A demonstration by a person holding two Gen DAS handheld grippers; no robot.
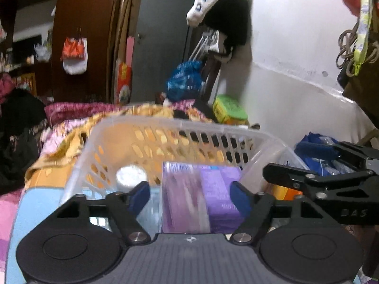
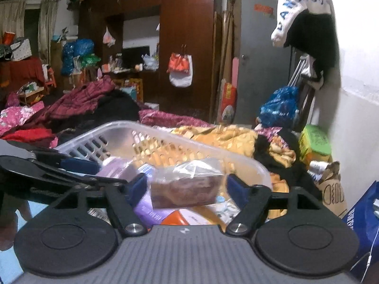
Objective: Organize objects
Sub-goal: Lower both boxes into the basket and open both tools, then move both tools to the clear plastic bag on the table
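Note:
A clear plastic basket [image 1: 165,127] stands on the bed; it also shows in the right wrist view [image 2: 123,130]. My left gripper [image 1: 190,196] is open, its blue pads either side of a purple box [image 1: 201,196] that stands in the basket, with gaps on both sides. A white round lid [image 1: 131,176] sits left of the box. My right gripper [image 2: 187,185] is open around a clear bag with a brown block [image 2: 187,187] over the basket's near end. The right gripper also shows at the right of the left wrist view [image 1: 315,165].
An orange packet [image 2: 180,219] and purple packs [image 2: 149,210] lie in the basket. A yellow patterned cloth [image 2: 227,137], dark clothes, a green-lidded box [image 2: 313,139] and a blue bag [image 2: 362,222] crowd the bed by the white wall.

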